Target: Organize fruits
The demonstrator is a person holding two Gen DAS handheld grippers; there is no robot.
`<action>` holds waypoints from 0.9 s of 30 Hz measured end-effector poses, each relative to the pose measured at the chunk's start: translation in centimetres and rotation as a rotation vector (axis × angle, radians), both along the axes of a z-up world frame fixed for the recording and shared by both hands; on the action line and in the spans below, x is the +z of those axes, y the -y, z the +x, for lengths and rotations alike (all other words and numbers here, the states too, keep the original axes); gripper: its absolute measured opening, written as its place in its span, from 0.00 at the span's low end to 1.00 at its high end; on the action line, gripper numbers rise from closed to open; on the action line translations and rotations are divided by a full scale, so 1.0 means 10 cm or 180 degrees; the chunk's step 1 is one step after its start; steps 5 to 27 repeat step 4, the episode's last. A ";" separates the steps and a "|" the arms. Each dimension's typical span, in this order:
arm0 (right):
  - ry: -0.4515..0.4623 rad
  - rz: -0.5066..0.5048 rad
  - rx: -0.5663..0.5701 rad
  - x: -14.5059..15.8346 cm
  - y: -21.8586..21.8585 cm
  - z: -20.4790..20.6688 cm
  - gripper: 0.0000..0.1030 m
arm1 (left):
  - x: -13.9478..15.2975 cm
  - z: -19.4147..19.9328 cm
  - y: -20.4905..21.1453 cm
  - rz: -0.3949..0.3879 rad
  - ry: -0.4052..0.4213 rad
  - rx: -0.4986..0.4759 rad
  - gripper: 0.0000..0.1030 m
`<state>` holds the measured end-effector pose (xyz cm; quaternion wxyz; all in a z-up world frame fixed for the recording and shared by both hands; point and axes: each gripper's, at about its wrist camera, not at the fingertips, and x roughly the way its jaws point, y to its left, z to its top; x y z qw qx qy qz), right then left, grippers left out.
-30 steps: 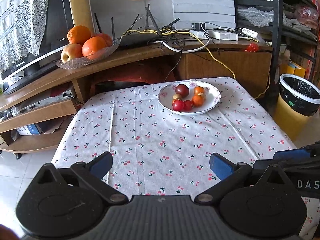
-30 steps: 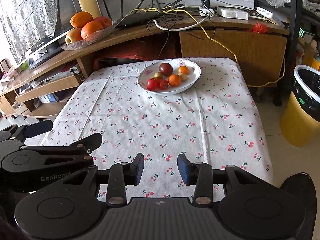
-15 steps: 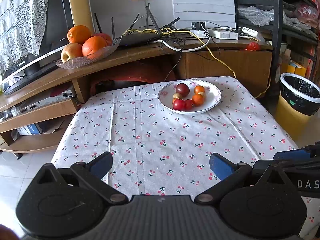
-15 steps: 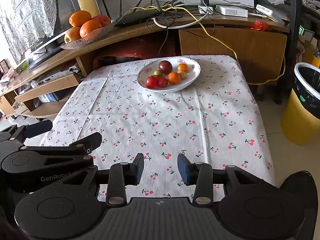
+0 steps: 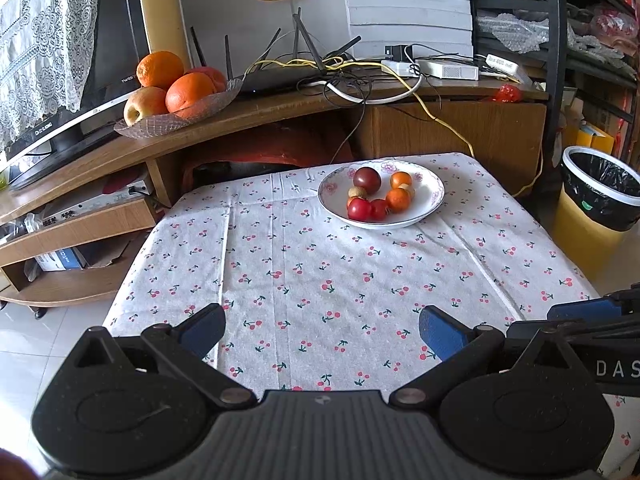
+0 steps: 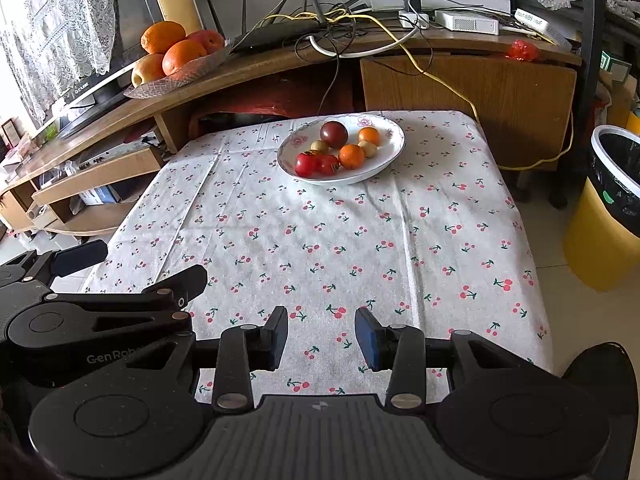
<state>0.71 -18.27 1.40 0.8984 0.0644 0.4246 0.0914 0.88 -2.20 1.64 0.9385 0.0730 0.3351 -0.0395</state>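
A white floral plate (image 5: 434, 196) (image 6: 387, 135) sits at the far side of the cherry-print tablecloth (image 5: 320, 272). It holds a dark plum (image 5: 367, 179) (image 6: 333, 134), two small oranges (image 5: 398, 199), red tomatoes (image 5: 359, 209) (image 6: 306, 164) and small tan fruits. My left gripper (image 5: 322, 328) is wide open over the near table edge, holding nothing. The right gripper (image 6: 322, 334) hovers beside it, its blue pads a narrow gap apart with nothing between them. Both are far from the plate.
A glass dish (image 5: 176, 118) (image 6: 180, 76) of large oranges and an apple rests on the curved wooden shelf behind the table, beside a router and tangled cables (image 5: 340, 76). A yellow bin (image 5: 592, 216) stands right of the table. A TV (image 5: 60, 128) is at left.
Both views drift only slightly, as if the grippers eased back a little. The finger openings are the same and the fruit has not moved.
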 end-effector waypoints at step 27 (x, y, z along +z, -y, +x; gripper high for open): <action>0.0012 -0.0002 -0.0011 0.00 0.01 0.00 0.36 | 0.01 -0.01 0.00 0.0008 0.0033 0.0005 1.00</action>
